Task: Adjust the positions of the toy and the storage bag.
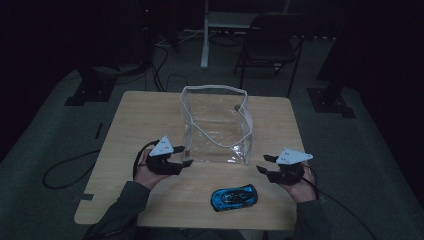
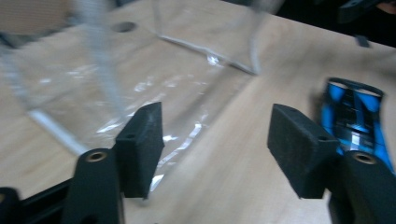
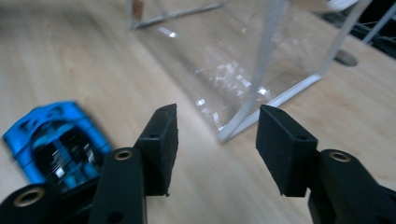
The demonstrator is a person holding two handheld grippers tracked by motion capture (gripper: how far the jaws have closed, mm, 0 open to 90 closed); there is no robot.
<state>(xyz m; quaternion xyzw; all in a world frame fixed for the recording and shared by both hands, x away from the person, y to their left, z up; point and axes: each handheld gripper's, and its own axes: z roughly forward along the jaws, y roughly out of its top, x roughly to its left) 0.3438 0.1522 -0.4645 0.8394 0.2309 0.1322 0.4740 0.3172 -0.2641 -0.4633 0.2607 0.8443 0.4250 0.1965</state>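
A: Where was the blue toy car [image 1: 234, 197]?

B: On the wooden tabletop [image 1: 140, 112], nearer the person than the clear bag [image 1: 216, 125], a bit right of bag's front edge. Apart from bag, not touching. Lay on its wheels, length roughly parallel to bag's front.

A: Bag itself?

B: Stood upright mid-tabletop, mouth open at top, white trim along edges. Transparent; wood seen thru it.

A: Left hand-held gripper [image 1: 184, 156]?

B: Just left of bag's front-left corner, jaws spread wide, nothing between. In left gripper view, pads [image 2: 140, 144] framed bag's lower edge [image 2: 140, 88], w/ car [image 2: 357, 119] off toward the right pad. Contact w/ bag: couldn't tell, blurry.

A: Right one?

B: Right hand-held gripper [image 1: 266, 164] right of bag's front-right corner, close but apart. Jaws spread too, empty. In right gripper view, bag's white-trimmed corner [image 3: 243, 116] sat between the pads [image 3: 163, 144], farther off; car [image 3: 56, 140] toward the left pad, blurred.

A: Car vs. both?

B: Nearer the person than both, closer to right one. Untouched.

A: Hands?

B: Left hand [image 1: 147, 172] & right hand [image 1: 300, 182] each wrapped on a hand-held gripper, dark sleeves in from tabletop's near edge.
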